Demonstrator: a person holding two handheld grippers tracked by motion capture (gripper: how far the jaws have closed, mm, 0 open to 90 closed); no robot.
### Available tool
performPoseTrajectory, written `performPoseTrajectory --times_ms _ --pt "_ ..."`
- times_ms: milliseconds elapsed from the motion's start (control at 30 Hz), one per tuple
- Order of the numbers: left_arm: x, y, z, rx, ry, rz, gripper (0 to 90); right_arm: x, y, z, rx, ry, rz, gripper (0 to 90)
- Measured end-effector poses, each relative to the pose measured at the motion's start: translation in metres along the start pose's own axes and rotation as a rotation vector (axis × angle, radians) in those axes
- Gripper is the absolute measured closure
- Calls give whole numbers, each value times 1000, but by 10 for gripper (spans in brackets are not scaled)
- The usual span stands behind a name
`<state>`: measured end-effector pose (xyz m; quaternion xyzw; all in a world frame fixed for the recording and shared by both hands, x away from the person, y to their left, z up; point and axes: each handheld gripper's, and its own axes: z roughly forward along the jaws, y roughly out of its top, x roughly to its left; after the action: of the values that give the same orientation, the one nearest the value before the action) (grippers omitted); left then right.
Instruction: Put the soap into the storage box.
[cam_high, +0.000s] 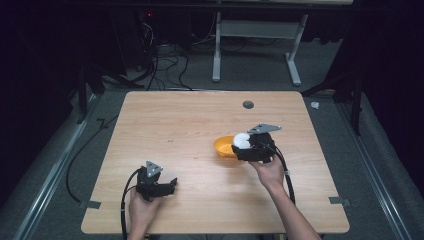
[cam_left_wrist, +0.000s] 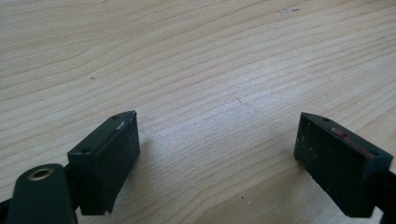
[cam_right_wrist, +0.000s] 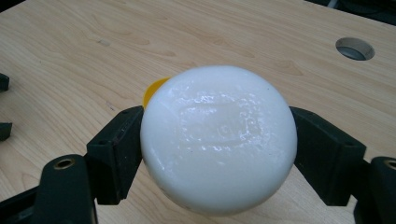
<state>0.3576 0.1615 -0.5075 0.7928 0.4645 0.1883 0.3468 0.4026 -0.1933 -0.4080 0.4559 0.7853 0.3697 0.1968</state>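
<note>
The right tool (cam_right_wrist: 219, 154) is clamped on a white soap (cam_right_wrist: 218, 137), probably just above the yellow bowl (cam_high: 223, 146), so lowering it in comes next; the left tool (cam_left_wrist: 217, 158) rests apart on the worktop (cam_high: 190, 120).

You've got a glossy white soap bar (cam_right_wrist: 218, 137) between black jaws, an orange-yellow bowl (cam_high: 223, 146), a pale wood-grain table (cam_high: 175, 125), dark grey floor.

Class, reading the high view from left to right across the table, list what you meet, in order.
Left hand-held gripper → orange bowl → white soap bar → right hand-held gripper, closed on the soap.
</note>
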Motion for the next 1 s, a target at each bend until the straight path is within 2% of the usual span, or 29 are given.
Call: performPoseTrajectory --times_ms 267,467,1000 --pt "0 0 0 0 0 0 145 1 5 8 5 18 16 236" --pt "0 0 0 0 0 0 145 6 12 20 31 27 19 236" --pt "0 0 0 0 -1 1 145 4 12 42 71 11 32 236"
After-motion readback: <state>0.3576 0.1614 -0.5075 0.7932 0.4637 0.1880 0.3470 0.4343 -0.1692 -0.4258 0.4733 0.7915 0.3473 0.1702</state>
